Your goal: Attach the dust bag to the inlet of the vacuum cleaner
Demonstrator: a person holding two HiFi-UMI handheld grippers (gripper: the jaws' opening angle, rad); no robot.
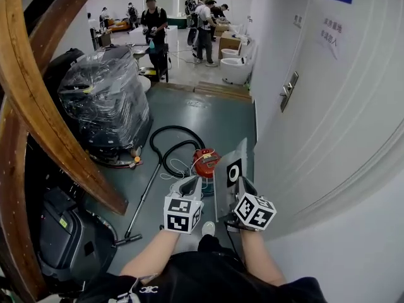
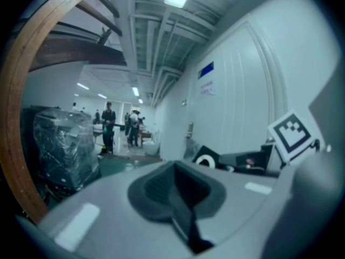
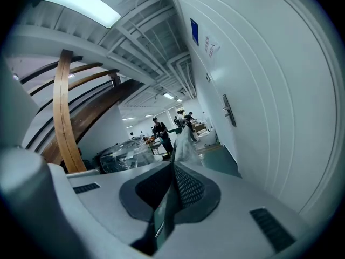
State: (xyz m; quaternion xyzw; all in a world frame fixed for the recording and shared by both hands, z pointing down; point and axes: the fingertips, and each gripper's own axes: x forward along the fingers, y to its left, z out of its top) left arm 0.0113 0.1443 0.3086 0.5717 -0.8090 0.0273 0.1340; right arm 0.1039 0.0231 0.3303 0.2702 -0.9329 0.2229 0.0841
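The red vacuum cleaner (image 1: 205,162) lies on the green floor ahead, with its black hose (image 1: 169,145) looped beside it and its wand (image 1: 142,202) stretched out to the left. My right gripper (image 1: 242,185) is shut on the grey dust bag (image 1: 225,188), whose black collar with a white ring (image 1: 233,172) faces up. In the right gripper view a thin edge of the bag (image 3: 186,144) runs between the closed jaws. My left gripper (image 1: 190,185) is shut with nothing in it, just left of the bag; the left gripper view shows the collar (image 2: 207,158) to its right.
A plastic-wrapped machine (image 1: 106,100) stands at the left behind a curved wooden beam (image 1: 44,118). A white wall with a door handle (image 1: 287,91) runs along the right. A black case (image 1: 71,240) sits at lower left. People and toilets (image 1: 236,69) are at the far end.
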